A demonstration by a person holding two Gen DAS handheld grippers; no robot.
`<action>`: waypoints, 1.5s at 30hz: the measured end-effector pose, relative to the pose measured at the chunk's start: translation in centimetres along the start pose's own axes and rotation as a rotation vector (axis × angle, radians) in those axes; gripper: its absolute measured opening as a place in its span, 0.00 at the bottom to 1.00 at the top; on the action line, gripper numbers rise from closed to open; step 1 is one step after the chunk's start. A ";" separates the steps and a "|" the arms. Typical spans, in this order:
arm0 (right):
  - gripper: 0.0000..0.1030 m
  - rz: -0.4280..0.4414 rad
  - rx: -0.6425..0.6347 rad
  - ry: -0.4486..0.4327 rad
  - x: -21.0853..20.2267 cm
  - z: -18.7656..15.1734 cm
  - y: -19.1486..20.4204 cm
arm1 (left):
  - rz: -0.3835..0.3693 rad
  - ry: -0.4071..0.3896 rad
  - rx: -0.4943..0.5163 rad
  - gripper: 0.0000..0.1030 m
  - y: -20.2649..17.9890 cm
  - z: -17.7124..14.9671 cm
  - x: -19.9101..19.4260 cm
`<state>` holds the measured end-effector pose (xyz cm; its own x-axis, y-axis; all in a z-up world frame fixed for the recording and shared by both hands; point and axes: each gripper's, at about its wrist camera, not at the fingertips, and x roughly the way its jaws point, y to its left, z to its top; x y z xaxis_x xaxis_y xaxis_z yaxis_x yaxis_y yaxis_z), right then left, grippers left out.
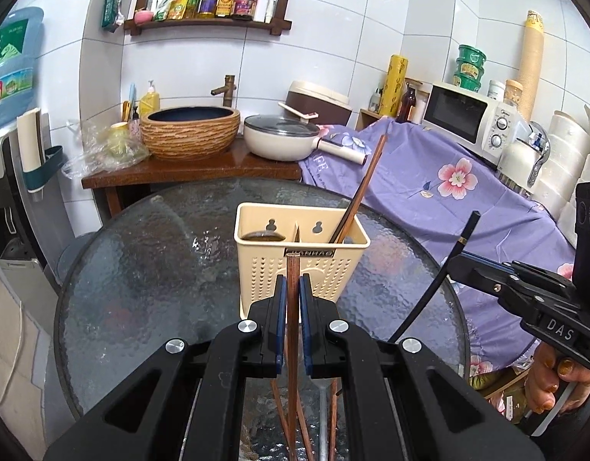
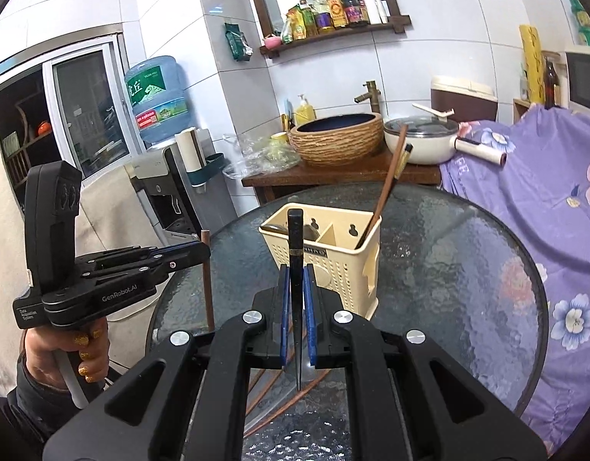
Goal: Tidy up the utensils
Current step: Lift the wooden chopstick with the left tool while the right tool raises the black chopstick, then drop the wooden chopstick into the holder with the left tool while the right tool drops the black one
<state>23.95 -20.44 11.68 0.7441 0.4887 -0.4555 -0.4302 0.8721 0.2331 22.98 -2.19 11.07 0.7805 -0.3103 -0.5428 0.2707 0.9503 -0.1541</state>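
Brown chopstick (image 1: 293,307) (upright) between left claw (image 1: 293,288) pads

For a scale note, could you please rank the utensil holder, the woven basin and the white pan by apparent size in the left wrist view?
1. utensil holder, nearest the camera.
2. woven basin.
3. white pan, though nearly the basin's width, so unsure.

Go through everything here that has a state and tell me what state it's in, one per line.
Left gripper: shut on brown chopstick, held upright.
Right gripper: shut on black chopstick, held upright.
Holder: upright on table; chopsticks leaning in right compartment.
Pan: lid on.
Microwave: door closed.
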 end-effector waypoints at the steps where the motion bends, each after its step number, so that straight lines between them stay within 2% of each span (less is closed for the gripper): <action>1: 0.08 0.001 -0.004 -0.003 -0.1 0.3 0.1 | 0.000 -0.006 0.003 0.06 0.0 0.1 -0.3; 16: 0.07 -0.009 -0.079 -0.029 -1.1 6.0 2.0 | -0.010 -0.087 0.061 0.06 -2.2 4.2 -2.7; 21: 0.08 -0.021 -0.097 -0.041 -1.4 8.1 2.5 | -0.040 -0.104 0.080 0.06 -3.1 6.7 -3.7; 27: 0.08 -0.044 -0.115 -0.073 -2.2 11.1 2.9 | -0.004 -0.160 0.118 0.06 -4.2 10.5 -5.4; 31: 0.08 -0.066 -0.118 -0.105 -2.5 13.4 2.9 | 0.001 -0.195 0.104 0.06 -4.2 13.2 -6.2; 34: 0.08 -0.079 -0.115 -0.135 -2.5 15.1 2.8 | 0.043 -0.236 0.093 0.06 -4.0 15.4 -6.6; 40: 0.08 -0.114 -0.077 -0.180 -0.4 16.8 1.6 | 0.104 -0.273 0.032 0.06 -2.7 18.1 -4.6; 45: 0.08 -0.129 -0.051 -0.164 2.7 15.8 0.5 | 0.138 -0.251 0.004 0.06 -1.8 17.5 -0.8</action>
<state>33.86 -18.31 24.15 0.8660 0.3740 -0.3319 -0.3484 0.9274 0.1358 31.68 -4.13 26.23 0.9251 -0.1752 -0.3369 0.1538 0.9841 -0.0893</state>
